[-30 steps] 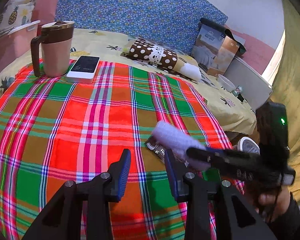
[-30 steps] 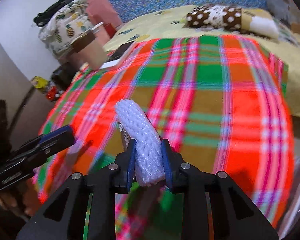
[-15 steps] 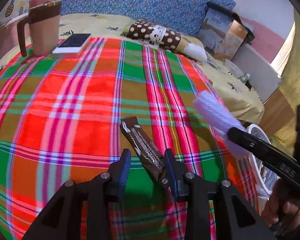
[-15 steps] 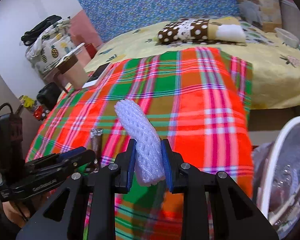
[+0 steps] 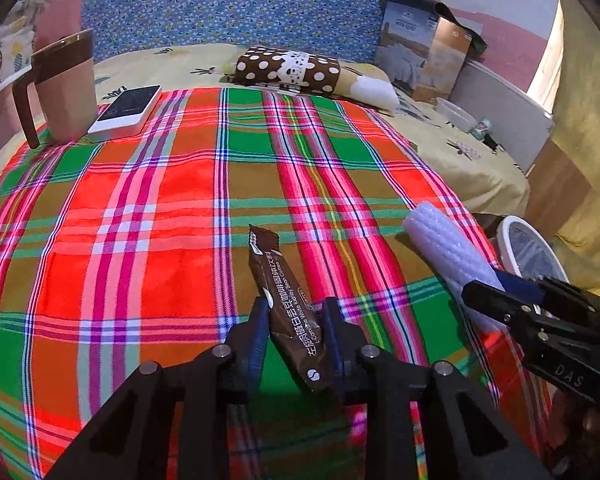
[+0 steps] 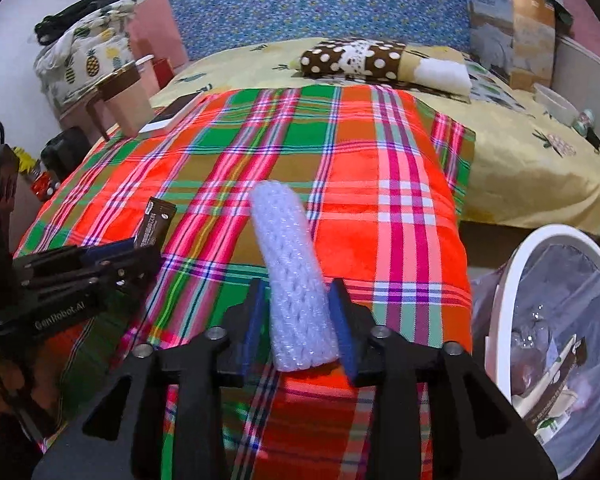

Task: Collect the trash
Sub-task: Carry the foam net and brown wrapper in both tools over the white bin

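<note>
Closing on the wrapper, letting the foam go
My left gripper closes around the coffee wrapper; my right gripper spreads off the foam sleeve, so I'd reach the bin first

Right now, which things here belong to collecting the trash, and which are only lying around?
For the job:
- brown coffee sachet, between the closing left tool
- white foam net sleeve, between the opening right tool
- white bin with a clear liner, trash already inside

Lying about:
- lidded mug
- phone
- polka-dot pillow
- cardboard box
</note>
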A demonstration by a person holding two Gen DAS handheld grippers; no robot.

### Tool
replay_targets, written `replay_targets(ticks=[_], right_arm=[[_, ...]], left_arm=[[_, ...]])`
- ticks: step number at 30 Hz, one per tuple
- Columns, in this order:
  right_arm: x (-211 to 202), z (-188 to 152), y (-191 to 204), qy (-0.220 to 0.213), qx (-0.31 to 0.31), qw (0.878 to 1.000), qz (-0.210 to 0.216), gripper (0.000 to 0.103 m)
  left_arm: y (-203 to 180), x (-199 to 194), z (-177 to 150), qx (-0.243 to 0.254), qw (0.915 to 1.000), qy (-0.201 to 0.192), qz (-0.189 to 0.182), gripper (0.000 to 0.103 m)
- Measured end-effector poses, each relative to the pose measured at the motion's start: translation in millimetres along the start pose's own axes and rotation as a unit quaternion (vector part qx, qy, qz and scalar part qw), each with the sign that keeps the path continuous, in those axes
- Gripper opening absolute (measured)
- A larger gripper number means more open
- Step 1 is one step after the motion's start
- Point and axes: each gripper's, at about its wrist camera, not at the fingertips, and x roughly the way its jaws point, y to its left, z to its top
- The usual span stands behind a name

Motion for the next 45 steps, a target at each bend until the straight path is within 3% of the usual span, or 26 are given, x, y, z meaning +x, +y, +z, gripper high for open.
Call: replay_targets(ticks=[3,10,11,14,19,45], right_arm=[[-3,1,0,-0.008,-0.002,1.0,0.009,0.055],[1,-2,-6,-0.006,0.015,1.0,0.007,0.055],[1,-3,-5,-0.008,0.016,1.0,0.007,0.054],[2,-3,-4,-0.005,0.015,1.0,0.007,0.029],[-4,-5,-4,-0.012,0.021,1.0,0.012,0.027],[-72,-28,-21,-0.071,0.074,0.995,-0.011,0.027]], left_arm=[[8,-8,1,-0.003,0.9999,-0.006,-0.008,0.028],[12,-2,1,-0.029,0.9995,0.007,-0.007,0.028],[11,-1,1,-0.032,0.9995,0.008,-0.004,0.028],[7,2,1,-0.034,0.9994,0.002,0.003,0.028],[-3,4,-1,-0.011,0.9999,-0.004,0.006,0.025],[-86,-63,-22,0.057,0.9931,-0.037,-0.096,0.025]])
